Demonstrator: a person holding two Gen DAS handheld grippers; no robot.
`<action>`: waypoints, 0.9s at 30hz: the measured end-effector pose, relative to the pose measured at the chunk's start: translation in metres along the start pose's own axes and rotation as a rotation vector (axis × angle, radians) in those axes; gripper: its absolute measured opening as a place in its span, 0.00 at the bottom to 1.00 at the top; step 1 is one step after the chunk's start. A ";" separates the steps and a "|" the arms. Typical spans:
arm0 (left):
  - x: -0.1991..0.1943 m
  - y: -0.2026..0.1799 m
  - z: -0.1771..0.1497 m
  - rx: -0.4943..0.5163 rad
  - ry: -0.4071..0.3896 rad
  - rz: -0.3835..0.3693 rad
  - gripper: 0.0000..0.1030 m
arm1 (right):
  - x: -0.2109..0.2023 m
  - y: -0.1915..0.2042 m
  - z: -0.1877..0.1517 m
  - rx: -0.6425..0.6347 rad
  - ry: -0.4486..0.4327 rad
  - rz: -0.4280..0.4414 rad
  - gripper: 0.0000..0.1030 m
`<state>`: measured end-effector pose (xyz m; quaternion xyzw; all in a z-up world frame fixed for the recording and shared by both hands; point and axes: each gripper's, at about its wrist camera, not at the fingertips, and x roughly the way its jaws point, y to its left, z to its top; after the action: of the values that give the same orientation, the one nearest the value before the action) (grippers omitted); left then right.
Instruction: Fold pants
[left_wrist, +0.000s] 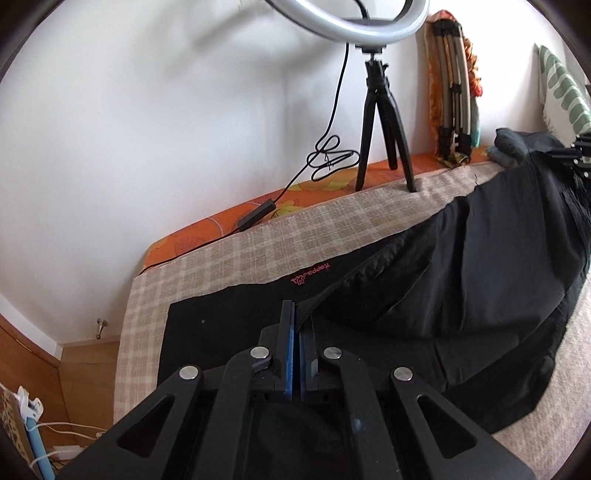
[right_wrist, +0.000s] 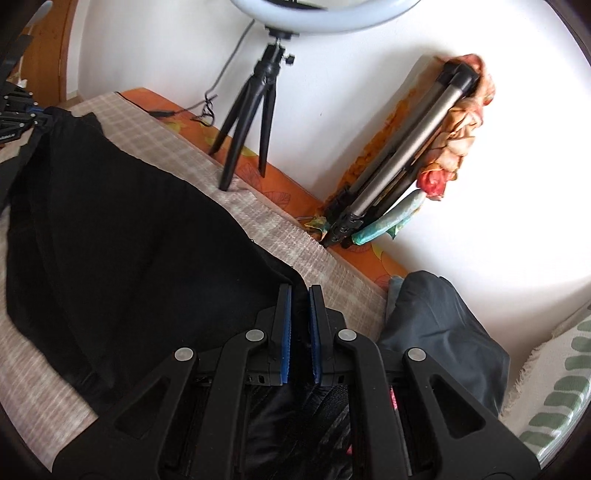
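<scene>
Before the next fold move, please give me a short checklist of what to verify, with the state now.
1. Left gripper jaws closed on the pants: ok.
2. Right gripper jaws pinching the fabric: cannot tell; a narrow gap shows.
3. Pants lifted between both grippers: ok, though sagging.
4. Lower leg flat on the checked cloth: ok.
5. Ring light tripod apart from the pants: ok.
6. Grey garment near the right gripper: cannot tell if touching.

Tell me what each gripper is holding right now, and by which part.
Both hold the black pants. The left gripper is shut on an edge at one end, the right gripper on an edge at the opposite end; which end is the waistband is unclear.
</scene>
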<state>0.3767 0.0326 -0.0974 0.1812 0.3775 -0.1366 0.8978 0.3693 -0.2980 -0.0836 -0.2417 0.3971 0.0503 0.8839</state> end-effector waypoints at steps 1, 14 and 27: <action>0.009 0.000 0.002 0.014 0.015 0.004 0.00 | 0.011 -0.001 0.002 -0.003 0.016 0.000 0.09; 0.067 0.003 0.003 0.000 0.112 -0.053 0.08 | 0.103 0.018 -0.011 -0.072 0.174 -0.033 0.09; 0.048 0.056 0.003 -0.072 0.121 -0.171 0.56 | 0.118 0.021 -0.014 -0.079 0.201 -0.052 0.09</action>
<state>0.4326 0.0759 -0.1182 0.1241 0.4495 -0.1878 0.8645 0.4339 -0.2979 -0.1854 -0.2906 0.4751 0.0186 0.8303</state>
